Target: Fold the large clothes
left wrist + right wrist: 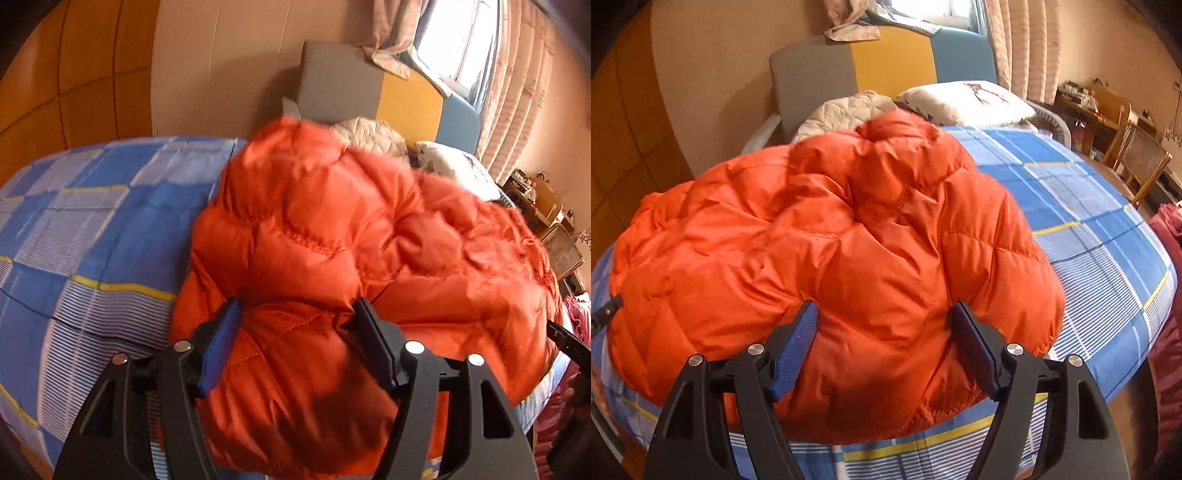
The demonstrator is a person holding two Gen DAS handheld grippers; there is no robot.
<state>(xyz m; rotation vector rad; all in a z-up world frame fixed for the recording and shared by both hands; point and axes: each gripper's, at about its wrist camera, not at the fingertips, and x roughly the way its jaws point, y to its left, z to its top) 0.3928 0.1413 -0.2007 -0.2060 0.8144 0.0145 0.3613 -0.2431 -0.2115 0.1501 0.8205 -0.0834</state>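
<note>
A puffy orange quilted jacket (332,229) (831,240) lies bunched on the blue checked bedsheet (92,229) (1089,221). My left gripper (298,308) hovers over the jacket's near edge on its left side, jaws spread wide, orange fabric showing between the blue pads without being pinched. My right gripper (885,309) stands the same way over the jacket's near right part, open, with the hem just below its fingers. A black piece of the other tool pokes in at the edge of each view.
A grey, yellow and blue headboard (894,59) stands at the far end, with a white pillow (967,99) and a beige quilted garment (842,110) before it. A wooden chair (1141,162) and desk stand at the right. Dark red cloth (1167,295) hangs beside the bed's edge.
</note>
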